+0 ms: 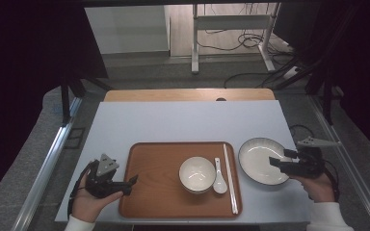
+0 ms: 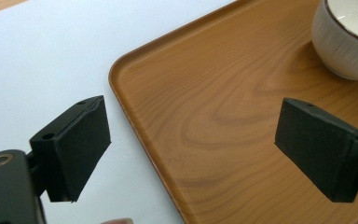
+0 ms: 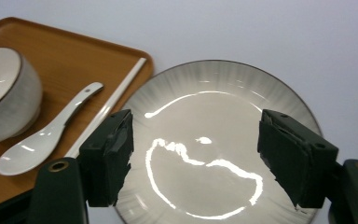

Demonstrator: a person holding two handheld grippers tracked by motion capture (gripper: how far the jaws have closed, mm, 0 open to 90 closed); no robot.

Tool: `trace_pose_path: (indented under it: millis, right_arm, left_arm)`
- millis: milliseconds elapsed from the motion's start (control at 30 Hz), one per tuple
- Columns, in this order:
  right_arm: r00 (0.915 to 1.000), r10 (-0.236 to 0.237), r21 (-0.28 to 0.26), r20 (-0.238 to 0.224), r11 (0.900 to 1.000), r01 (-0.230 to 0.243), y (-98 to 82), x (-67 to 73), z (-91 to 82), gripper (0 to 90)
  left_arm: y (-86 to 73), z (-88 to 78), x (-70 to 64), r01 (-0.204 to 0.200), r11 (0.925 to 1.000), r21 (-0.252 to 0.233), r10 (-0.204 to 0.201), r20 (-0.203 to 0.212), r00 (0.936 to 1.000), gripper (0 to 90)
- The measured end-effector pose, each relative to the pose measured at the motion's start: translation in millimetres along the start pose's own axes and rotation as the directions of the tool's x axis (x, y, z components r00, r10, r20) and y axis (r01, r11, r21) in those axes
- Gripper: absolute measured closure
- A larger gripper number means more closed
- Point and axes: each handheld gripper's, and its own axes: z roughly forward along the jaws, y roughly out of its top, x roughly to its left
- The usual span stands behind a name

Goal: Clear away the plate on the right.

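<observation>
The bench (image 1: 183, 122) has a pale grey-white top, with a strip of bare wood (image 1: 188, 95) along its far edge. Beyond it lies a grey floor (image 1: 139, 70), lit brighter toward the back, where a paler wood-toned patch meets a white wall panel (image 1: 125, 29). A white metal frame (image 1: 231, 33) stands there on two legs, and black cables (image 1: 243, 41) loop on the floor under it. Dark curtains (image 1: 24, 62) close off both sides. Metal rails (image 1: 48, 163) run along the bench's left and right, over grey carpet-like floor. The light falls softly from above.
</observation>
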Motion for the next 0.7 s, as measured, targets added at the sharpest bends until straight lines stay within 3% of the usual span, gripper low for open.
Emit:
trace_pose_path:
  millis: [333,700]
  right_arm:
    - [0.9959,0.085,0.013,0.030,0.996,-0.086,-8.2,-32.6,-1.6,30.1]
    - [0.9897,0.129,0.032,0.063,0.991,-0.131,-12.5,-49.7,11.8,31.5]
  left_arm:
    - [-0.6,0.2,-0.9,-0.003,1.0000,0.005,0.003,-0.002,1.0000,9.8]
    - [-2.6,2.6,-1.1,-0.007,0.9998,0.017,0.007,-0.001,1.0000,9.8]
